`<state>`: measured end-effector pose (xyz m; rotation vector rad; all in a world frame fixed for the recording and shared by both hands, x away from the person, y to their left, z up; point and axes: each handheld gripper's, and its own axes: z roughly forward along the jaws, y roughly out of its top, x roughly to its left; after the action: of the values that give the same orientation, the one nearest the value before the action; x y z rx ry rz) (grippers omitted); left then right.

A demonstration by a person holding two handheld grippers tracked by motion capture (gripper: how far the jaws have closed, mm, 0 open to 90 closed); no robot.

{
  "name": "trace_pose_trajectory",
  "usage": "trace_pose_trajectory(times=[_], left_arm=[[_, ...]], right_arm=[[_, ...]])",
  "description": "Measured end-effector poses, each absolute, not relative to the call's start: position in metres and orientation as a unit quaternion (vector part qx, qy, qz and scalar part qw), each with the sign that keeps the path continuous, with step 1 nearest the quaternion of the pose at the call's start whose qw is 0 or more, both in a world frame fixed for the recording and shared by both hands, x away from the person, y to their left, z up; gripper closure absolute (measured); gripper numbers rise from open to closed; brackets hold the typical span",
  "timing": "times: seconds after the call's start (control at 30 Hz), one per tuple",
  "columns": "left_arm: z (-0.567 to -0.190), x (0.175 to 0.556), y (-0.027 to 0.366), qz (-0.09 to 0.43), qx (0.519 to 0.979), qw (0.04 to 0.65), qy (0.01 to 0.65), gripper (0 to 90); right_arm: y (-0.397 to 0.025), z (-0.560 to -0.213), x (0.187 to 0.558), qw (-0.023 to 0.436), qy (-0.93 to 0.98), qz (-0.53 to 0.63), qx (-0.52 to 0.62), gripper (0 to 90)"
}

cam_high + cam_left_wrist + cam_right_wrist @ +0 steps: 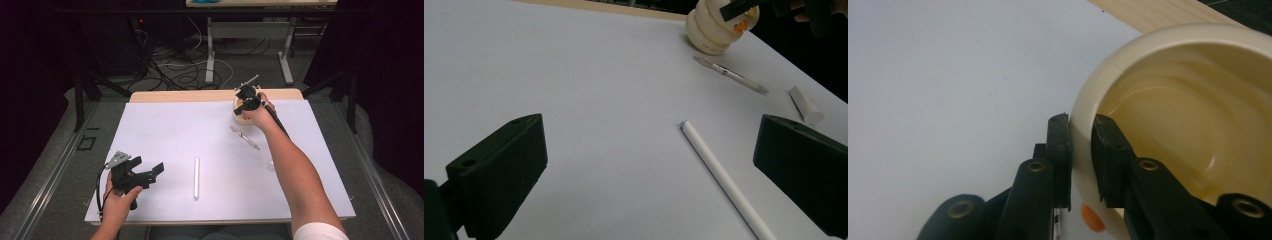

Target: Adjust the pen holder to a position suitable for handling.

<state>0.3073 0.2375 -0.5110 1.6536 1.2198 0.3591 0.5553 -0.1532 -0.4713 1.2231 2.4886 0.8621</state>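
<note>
At the far right of the white-covered table [165, 130], the right gripper [248, 101] had its jaws pinched on the rim of a cream-coloured holder [241, 116], one jaw outside the wall and the other inside. In the right gripper view the two black jaws stood nearly closed with only the holder's [1168, 100] thin wall between them; its hollow interior looked glossy and bare, and a small orange spot [1091, 218] showed low on its outer side. The left gripper view showed that holder [716, 30] as a rounded, ribbed pot standing near the table's far edge, with the right gripper [744, 6] at its top. The left gripper [150, 173] was held in the person's left hand [120, 200] over the near left part of the table, its jaws spread wide and holding nothing. A white tube [196, 177] lay flat near the table's middle, between the two grippers and well apart from the holder. A pen [244, 137] lay slantwise just in front of the holder, and a short white cap [806, 104] lay to the right of it, near the right forearm [295, 165].
</note>
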Motion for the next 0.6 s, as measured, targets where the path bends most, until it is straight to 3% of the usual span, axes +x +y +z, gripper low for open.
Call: trace_pose_trajectory(times=[0.17, 0.6], left_arm=[[-0.511, 0.307, 0.238, 0.147, 0.684, 0.503, 0.507, 1.0], [-0.512, 0.307, 0.237, 0.149, 0.684, 0.502, 0.508, 1.0]], right_arm=[[-0.154, -0.467, 0.554, 0.108, 0.869, 0.262, 0.405, 81.4], [-0.160, -0.454, 0.545, 0.136, 0.860, 0.291, 0.397, 82.7]])
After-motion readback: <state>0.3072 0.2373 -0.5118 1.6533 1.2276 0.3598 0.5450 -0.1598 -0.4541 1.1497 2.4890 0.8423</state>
